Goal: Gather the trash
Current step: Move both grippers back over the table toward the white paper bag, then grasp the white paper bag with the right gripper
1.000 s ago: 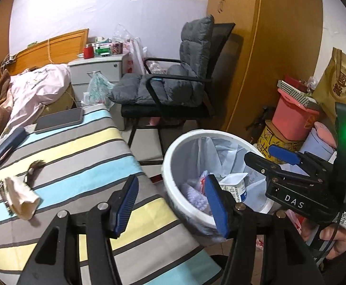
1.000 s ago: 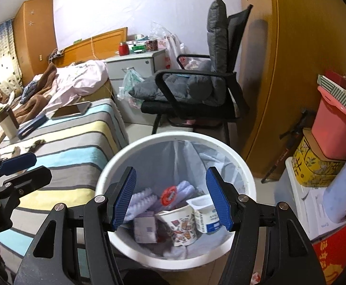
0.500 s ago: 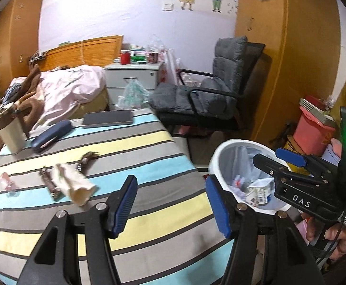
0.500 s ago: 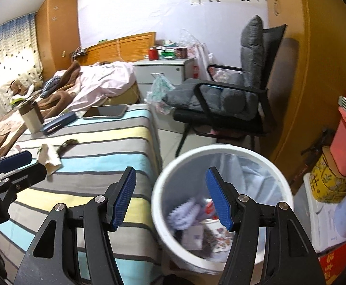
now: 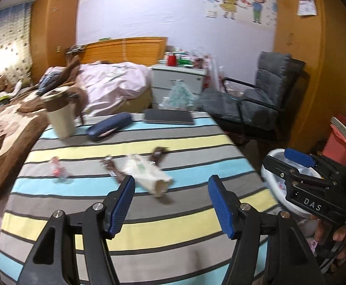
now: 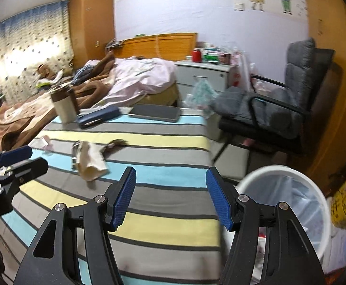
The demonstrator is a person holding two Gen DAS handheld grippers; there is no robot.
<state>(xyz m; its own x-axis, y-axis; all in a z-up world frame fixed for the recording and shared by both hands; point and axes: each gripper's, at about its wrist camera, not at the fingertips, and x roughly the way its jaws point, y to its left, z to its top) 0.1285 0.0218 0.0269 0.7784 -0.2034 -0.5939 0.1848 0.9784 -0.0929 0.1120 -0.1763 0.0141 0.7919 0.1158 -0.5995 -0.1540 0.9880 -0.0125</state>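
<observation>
left wrist view: the left gripper (image 5: 170, 204) hangs over the striped bedspread (image 5: 187, 142), jaws opening and empty, a crumpled paper bag (image 5: 146, 175) just beyond. right gripper (image 6: 170, 199), jaws wide and empty, has the white trash bin (image 6: 289, 204) at its right.

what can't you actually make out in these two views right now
- White bin: its contents are cut off by the right gripper in the right wrist view; in the left wrist view that gripper hides nearly all of it.
- Brown wrappers beside the crumpled paper bag: motion blur, print unreadable.
- Small pink scrap: too small and blurred to identify.
- Tumbler: lidded, contents unseen.
- Left gripper: jaws opening, nothing between them.
</observation>
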